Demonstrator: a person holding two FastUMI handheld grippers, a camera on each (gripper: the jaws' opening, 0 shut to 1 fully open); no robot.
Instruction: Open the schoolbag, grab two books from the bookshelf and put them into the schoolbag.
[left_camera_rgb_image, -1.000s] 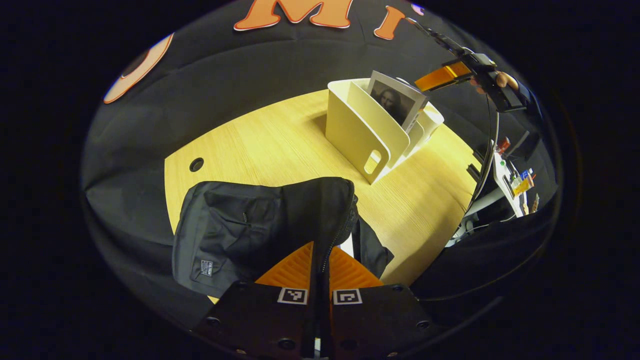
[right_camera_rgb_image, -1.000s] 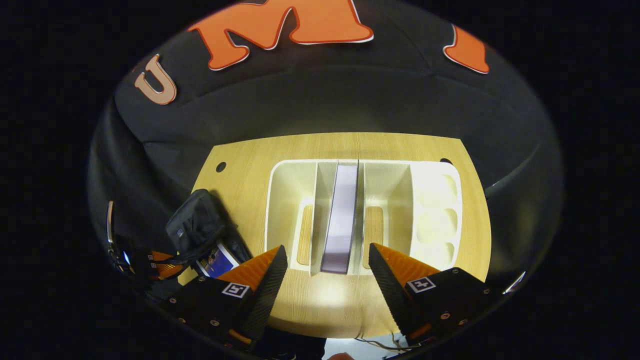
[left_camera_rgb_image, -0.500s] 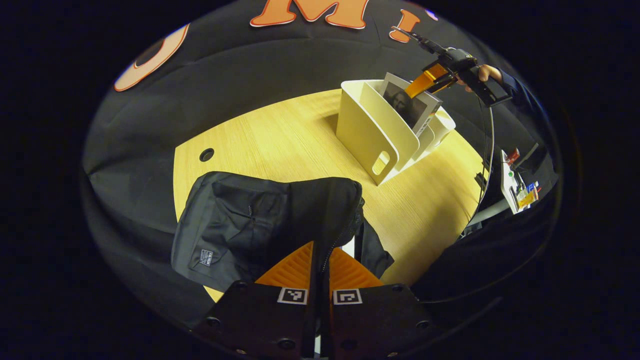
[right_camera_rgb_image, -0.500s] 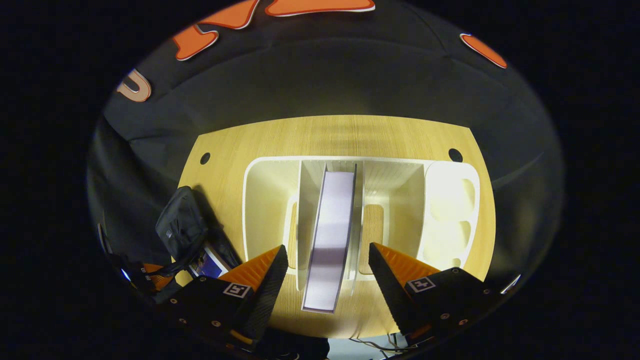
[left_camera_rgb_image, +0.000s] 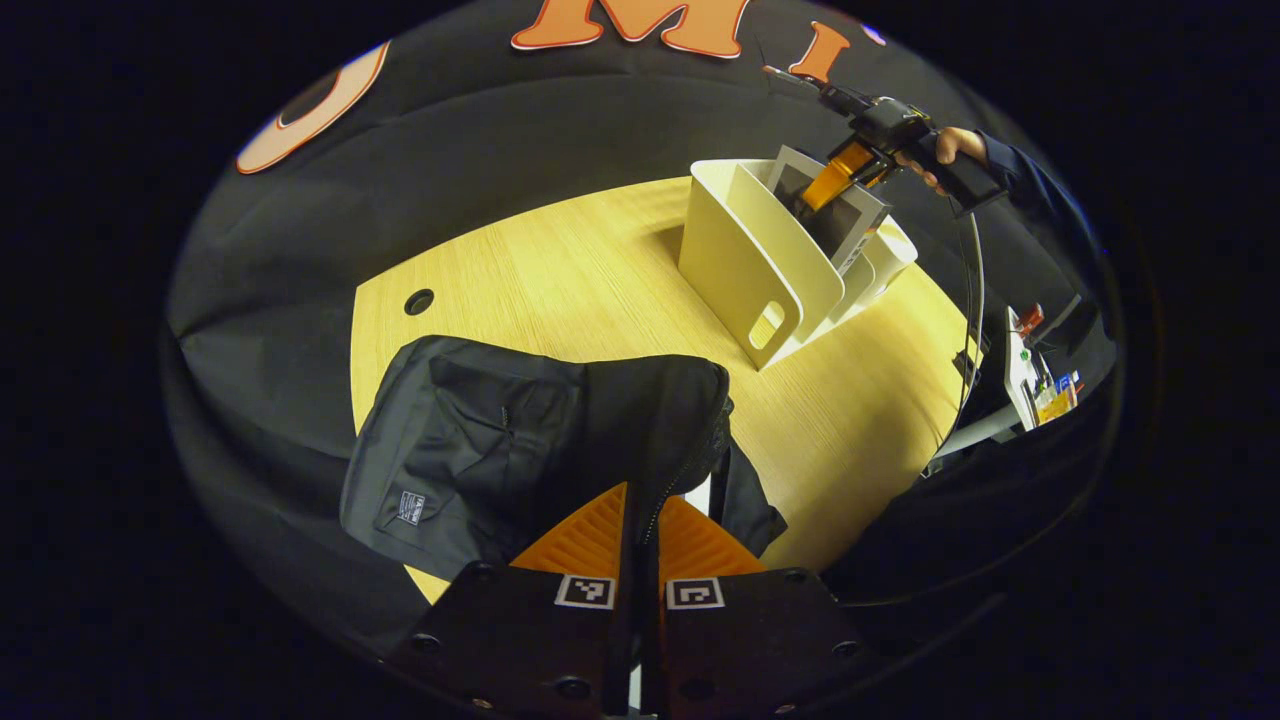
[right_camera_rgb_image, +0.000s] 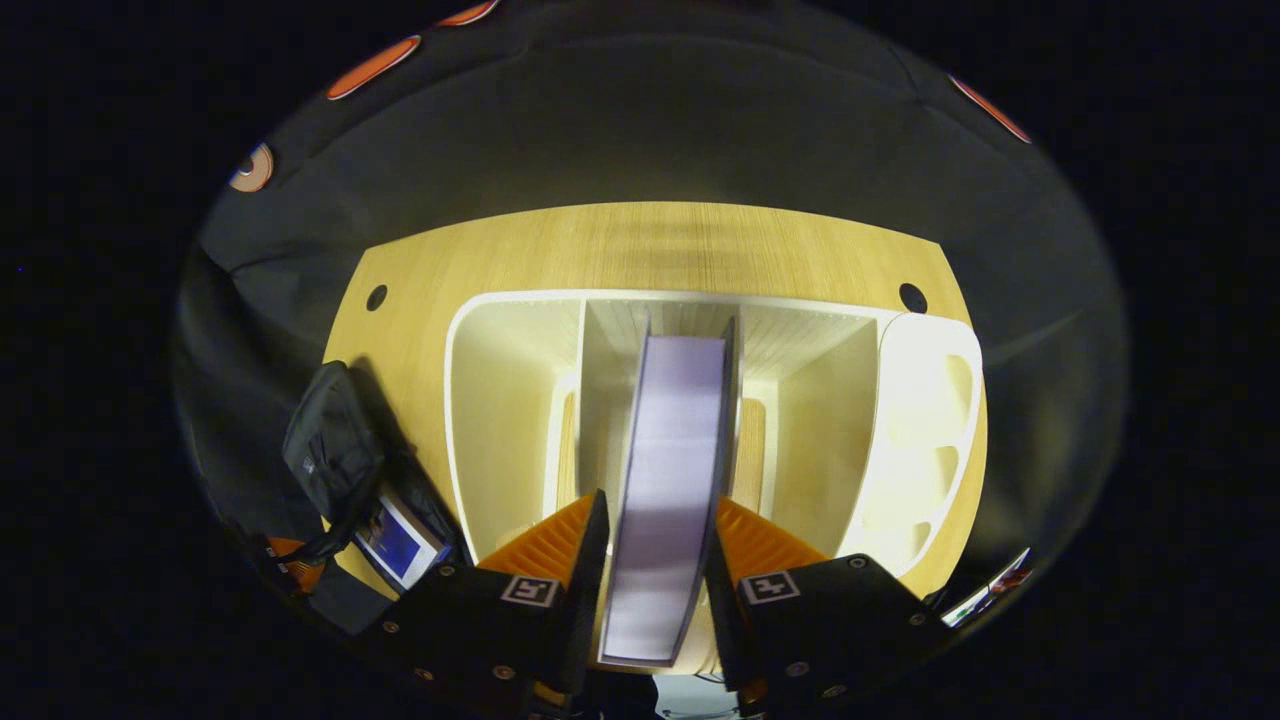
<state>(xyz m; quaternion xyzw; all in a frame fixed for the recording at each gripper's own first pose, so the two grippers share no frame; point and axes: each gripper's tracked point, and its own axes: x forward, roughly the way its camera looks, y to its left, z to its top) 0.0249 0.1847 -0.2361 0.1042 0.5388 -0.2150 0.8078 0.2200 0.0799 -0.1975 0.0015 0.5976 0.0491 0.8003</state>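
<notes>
A black schoolbag (left_camera_rgb_image: 500, 450) lies at the table's near left. My left gripper (left_camera_rgb_image: 645, 497) is shut on its zippered opening edge, holding it up. In the right gripper view the schoolbag (right_camera_rgb_image: 330, 450) lies at the left with a blue-covered book (right_camera_rgb_image: 395, 540) inside. A white bookshelf (left_camera_rgb_image: 745, 265) stands farther back with a book (left_camera_rgb_image: 850, 225) upright in a middle slot. From above, that book (right_camera_rgb_image: 670, 440) shows its pale page edge. My right gripper (right_camera_rgb_image: 657, 505) has one finger pressed on each cover. A hand (left_camera_rgb_image: 940, 150) holds the right gripper (left_camera_rgb_image: 830, 180) over the shelf.
The wooden table (left_camera_rgb_image: 560, 260) has round cable holes (left_camera_rgb_image: 419, 301) near its back corners. The bookshelf's (right_camera_rgb_image: 500, 400) other slots hold no books, and its right end has round cups (right_camera_rgb_image: 925, 400). Clutter and cables (left_camera_rgb_image: 1035, 370) sit beyond the table's right edge.
My right gripper came down over the upright book and its fingers went from wide open to closed on the covers. The left gripper kept its hold on the bag's edge.
</notes>
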